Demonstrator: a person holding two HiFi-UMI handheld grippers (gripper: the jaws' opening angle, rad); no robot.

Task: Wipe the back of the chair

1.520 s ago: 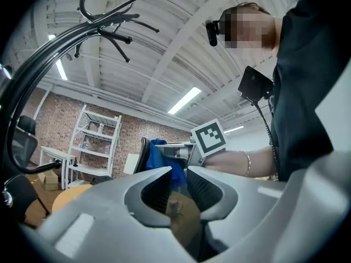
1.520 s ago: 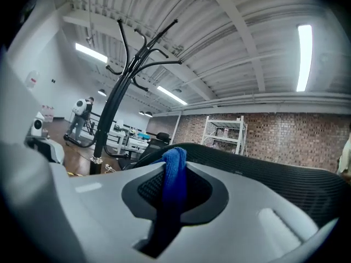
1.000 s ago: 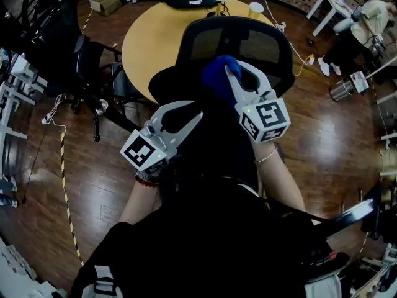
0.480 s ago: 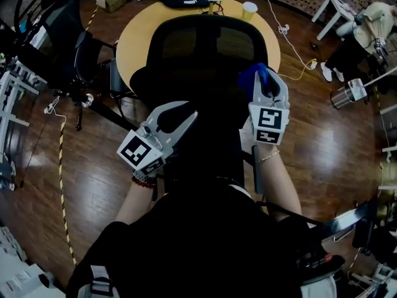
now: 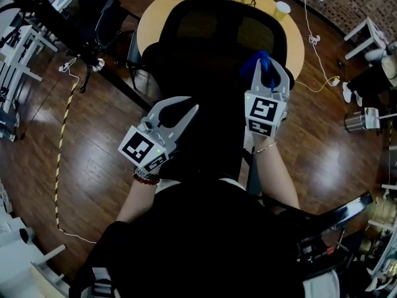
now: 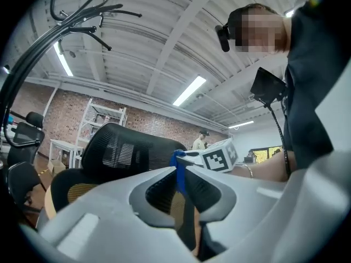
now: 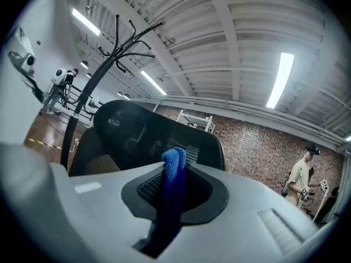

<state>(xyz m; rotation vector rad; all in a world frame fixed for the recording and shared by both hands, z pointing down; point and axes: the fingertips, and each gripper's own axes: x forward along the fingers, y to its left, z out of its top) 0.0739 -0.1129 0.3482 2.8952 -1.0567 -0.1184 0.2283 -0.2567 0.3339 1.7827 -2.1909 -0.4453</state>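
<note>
Left tool jaws together, held lower; right tool raised, clamping cloth.

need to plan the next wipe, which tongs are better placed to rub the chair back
Right. The right tongs grip the blue cloth up at the chair back; the left tongs are shut, hold nothing and sit lower down.

Chair back before table; cup on table, far R; cloth at back's R.
</note>
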